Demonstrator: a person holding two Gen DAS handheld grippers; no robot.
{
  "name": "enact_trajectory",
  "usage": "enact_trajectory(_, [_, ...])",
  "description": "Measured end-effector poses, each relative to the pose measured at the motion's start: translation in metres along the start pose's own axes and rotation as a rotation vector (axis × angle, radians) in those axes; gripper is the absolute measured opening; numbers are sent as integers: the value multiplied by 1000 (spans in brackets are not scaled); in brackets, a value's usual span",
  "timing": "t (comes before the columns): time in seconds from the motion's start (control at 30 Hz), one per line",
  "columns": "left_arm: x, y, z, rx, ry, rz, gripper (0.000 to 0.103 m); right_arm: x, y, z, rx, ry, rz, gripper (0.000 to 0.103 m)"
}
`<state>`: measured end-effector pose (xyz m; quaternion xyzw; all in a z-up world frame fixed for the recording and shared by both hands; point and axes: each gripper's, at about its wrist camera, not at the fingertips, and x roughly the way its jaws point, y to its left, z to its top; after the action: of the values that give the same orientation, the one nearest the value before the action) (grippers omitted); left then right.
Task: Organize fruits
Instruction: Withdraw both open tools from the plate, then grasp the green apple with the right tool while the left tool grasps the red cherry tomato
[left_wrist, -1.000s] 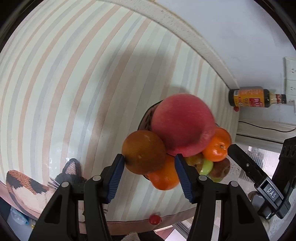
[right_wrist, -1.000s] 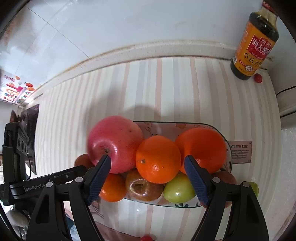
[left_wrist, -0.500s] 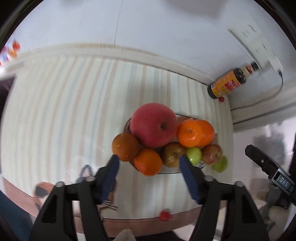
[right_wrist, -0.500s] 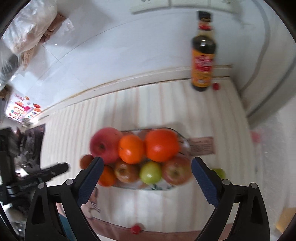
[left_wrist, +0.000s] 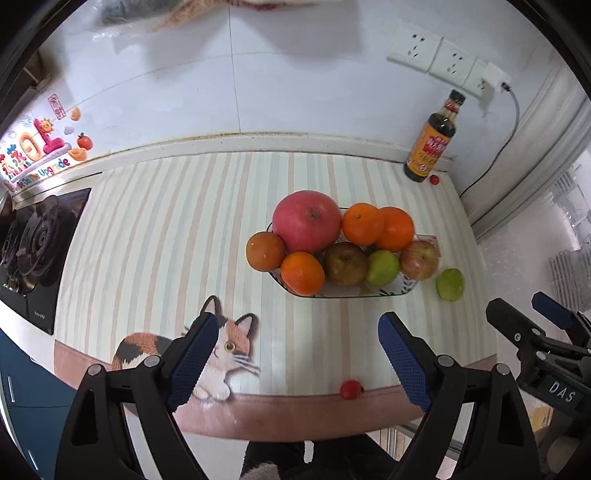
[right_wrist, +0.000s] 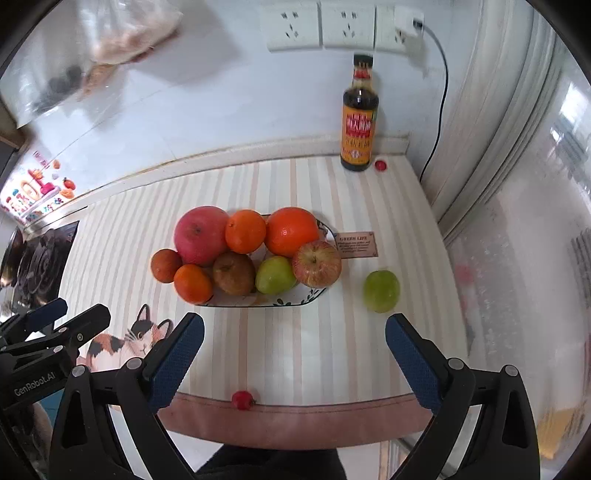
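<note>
Both pairs of fingers hang spread and empty above the near edge of the surface (right_wrist: 332, 354); the left gripper (left_wrist: 295, 354) and the right gripper (right_wrist: 293, 356) have just been opening, and nothing lies between the pads of either. Just beyond the fingers, at the surface's front border, sits a small red fruit (right_wrist: 242, 400), loose and apart from the rest. Further out, ahead of the right gripper's right finger, a green fruit (right_wrist: 381, 290) lies on the striped cloth just beside the dish (right_wrist: 258, 302), not in it. Beyond that the dish is heaped: a big red apple (right_wrist: 201, 234), oranges, a brown pear, a green fruit and a smaller apple, piled over the rim. At the far wall stands a sauce bottle (right_wrist: 359, 118) with another small red fruit (right_wrist: 380, 165) beside it. Most of the sorting looks done; the strays outside the dish seem to be what is left.
</note>
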<state>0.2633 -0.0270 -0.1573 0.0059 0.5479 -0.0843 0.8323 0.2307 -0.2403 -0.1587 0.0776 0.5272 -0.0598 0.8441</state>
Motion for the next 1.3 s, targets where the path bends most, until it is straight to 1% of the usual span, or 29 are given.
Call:
enact_trajectory(0.07, [-15,-3,-8,5,-24,14,89,-14,2,-6,-9,-19,3,101])
enact_trajectory(0.13, [-26,-5,-12,3,-32,8,89,-30,3,-13,-16,-41,5,101])
enact_trajectory(0.3, [-55,-11,-25,2,-80,5,89,-61,0,-27,-13,-77,17,101])
enact_trajectory(0.47, [-79,-21,-36,26,-131,12,89,-88,-7,-39,2,-114,24,101])
enact_trajectory(0.53, [-86,-23,-40,30,-143,7,89,-95,-8,-43,6,-123,26,101])
enact_trajectory(0.6, [-92,-26,-44,44,-163,25,89,-100,-8,-46,6,-130,30,101])
enact_trajectory(0.67, [-96,-28,-46,49,-172,25,89,-106,-7,-49,1,-140,32,101])
enact_trajectory(0.83, [-98,-30,-50,53,-175,23,89,-118,-3,-54,-11,-158,40,101])
enact_trajectory(1.0, [-91,-31,-51,39,-154,13,89,-117,-8,-52,3,-160,53,101])
enact_trajectory(1.07, [-84,-31,-49,24,-148,-4,89,-111,-14,-49,16,-157,64,101])
enact_trajectory(1.13, [-74,-31,-45,16,-142,-6,103,-98,-24,-44,37,-141,88,101])
enact_trajectory(1.23, [-49,-31,-37,-9,-117,24,103,-72,-45,-37,89,-101,137,101])
enact_trajectory(1.3, [-29,-32,-33,-22,-85,37,103,-46,-62,-33,116,-69,122,101])
